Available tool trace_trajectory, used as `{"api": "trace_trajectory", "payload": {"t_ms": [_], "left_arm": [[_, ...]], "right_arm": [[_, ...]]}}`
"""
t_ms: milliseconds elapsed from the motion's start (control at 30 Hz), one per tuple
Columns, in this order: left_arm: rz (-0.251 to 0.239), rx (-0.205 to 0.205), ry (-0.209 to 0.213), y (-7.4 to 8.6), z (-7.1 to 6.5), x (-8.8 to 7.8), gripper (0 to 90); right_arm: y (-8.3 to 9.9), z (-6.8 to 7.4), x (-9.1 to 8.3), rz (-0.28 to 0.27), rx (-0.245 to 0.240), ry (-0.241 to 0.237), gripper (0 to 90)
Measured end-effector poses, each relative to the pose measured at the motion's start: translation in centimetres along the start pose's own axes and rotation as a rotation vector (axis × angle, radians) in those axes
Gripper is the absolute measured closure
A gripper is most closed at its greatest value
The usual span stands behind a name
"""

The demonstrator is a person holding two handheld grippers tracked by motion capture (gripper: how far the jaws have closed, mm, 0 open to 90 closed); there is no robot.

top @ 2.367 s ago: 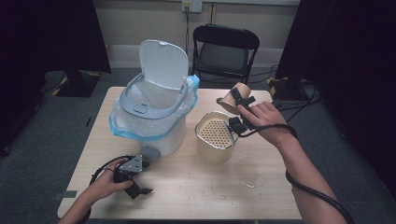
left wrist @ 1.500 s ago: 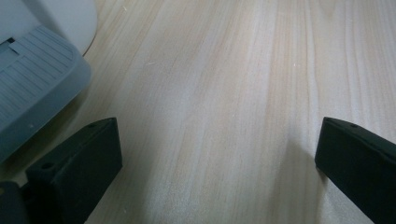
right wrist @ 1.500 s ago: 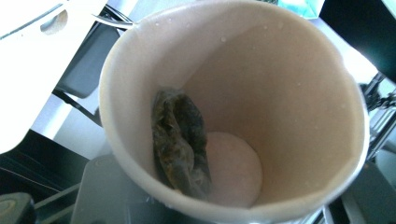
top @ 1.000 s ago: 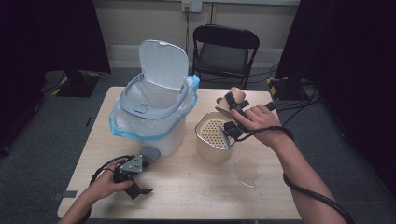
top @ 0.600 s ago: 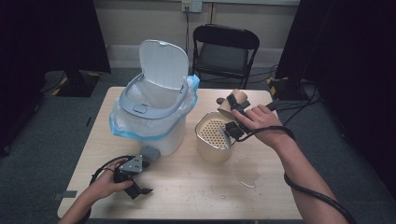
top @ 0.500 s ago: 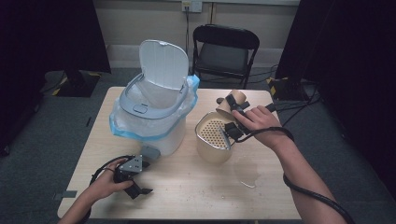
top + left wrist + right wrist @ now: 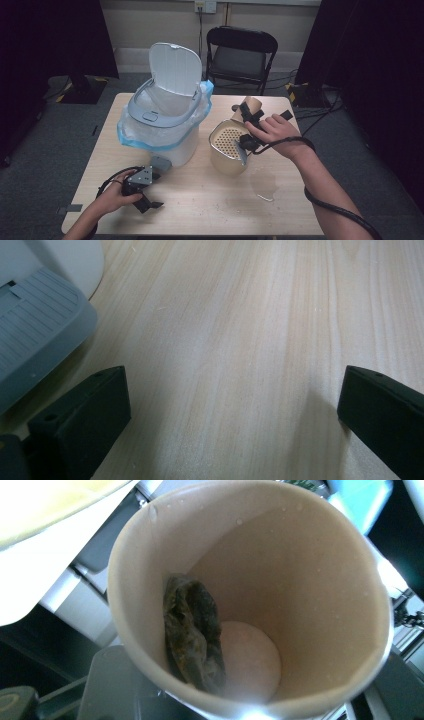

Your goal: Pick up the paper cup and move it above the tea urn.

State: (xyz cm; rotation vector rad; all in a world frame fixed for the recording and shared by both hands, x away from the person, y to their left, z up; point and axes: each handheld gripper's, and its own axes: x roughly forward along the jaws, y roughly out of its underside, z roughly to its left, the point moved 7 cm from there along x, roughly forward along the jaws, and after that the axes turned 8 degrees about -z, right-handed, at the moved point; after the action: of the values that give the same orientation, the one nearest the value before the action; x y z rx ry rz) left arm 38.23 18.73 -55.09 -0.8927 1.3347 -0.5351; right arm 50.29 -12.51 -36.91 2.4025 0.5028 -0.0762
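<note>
The right gripper (image 7: 246, 122) clamps a paper cup (image 7: 246, 107), tipped on its side above the strainer pot (image 7: 229, 146), likely so its contents fall there. Inside the cup a wet tea bag (image 7: 194, 630) clings to the wall. Left of the strainer pot stand the open bin (image 7: 162, 127) and the left gripper (image 7: 147, 192), jaws spread empty on the desk (image 7: 210, 200).

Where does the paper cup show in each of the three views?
High view: the paper cup is right of centre, tipped over the tan strainer container, held by the right tool.
Left gripper view: not in it; bare table and a grey bin pedal.
Right gripper view: centre, its inside with a wet tea bag.
Shared landmark: the white bin.
</note>
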Motion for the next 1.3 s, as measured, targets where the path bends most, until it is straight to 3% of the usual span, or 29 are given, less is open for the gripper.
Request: {"api": "trace_trajectory", "payload": {"t_ms": [33, 67, 133, 200, 300, 367, 467, 767, 867, 1067, 1233, 1267, 1300], "left_arm": [[-0.002, 0.001, 0.001, 0.0, 0.0, 0.0, 0.0], [-0.002, 0.001, 0.001, 0.0, 0.0, 0.0, 0.0], [0.0, 0.0, 0.0, 0.0, 0.0, 0.0, 0.0], [-0.002, 0.001, 0.0, 0.0, 0.0, 0.0, 0.0], [-0.002, 0.001, 0.001, 0.0, 0.0, 0.0, 0.0], [-0.002, 0.001, 0.001, 0.0, 0.0, 0.0, 0.0], [-0.001, 0.0, 0.0, 0.0, 0.0, 0.0, 0.0], [-0.002, 0.001, 0.0, 0.0, 0.0, 0.0, 0.0], [-0.001, 0.001, 0.001, 0.0, 0.0, 0.0, 0.0], [-0.002, 0.001, 0.001, 0.0, 0.0, 0.0, 0.0], [-0.002, 0.001, 0.001, 0.0, 0.0, 0.0, 0.0], [0.0, 0.0, 0.0, 0.0, 0.0, 0.0, 0.0], [0.0, 0.0, 0.0, 0.0, 0.0, 0.0, 0.0]], "right_arm": [[0.0, 0.0, 0.0, 0.0, 0.0, 0.0, 39.1], [0.0, -0.1, 0.0, 0.016, -0.047, -0.009, 39.0], [0.0, -0.2, 0.0, 0.017, -0.074, -0.002, 38.9], [0.0, -0.2, 0.0, 0.012, -0.08, -0.004, 38.9], [0.1, -0.3, -0.2, 0.027, -0.116, 0.017, 38.9], [0.3, -0.8, -0.4, 0.035, -0.124, 0.059, 38.9], [0.6, -1.3, -0.6, 0.049, -0.167, 0.068, 38.8], [0.5, -1.0, -0.6, 0.04, -0.152, 0.066, 38.8], [0.4, -1.5, -0.9, 0.035, -0.144, 0.097, 38.9], [0.5, -1.3, -0.7, 0.038, -0.162, 0.071, 38.8], [0.5, -1.4, -0.8, 0.037, -0.165, 0.085, 38.8], [0.6, -1.3, -0.8, 0.047, -0.129, 0.073, 39.0], [0.6, -1.3, -0.8, 0.047, -0.129, 0.073, 39.0]]}}
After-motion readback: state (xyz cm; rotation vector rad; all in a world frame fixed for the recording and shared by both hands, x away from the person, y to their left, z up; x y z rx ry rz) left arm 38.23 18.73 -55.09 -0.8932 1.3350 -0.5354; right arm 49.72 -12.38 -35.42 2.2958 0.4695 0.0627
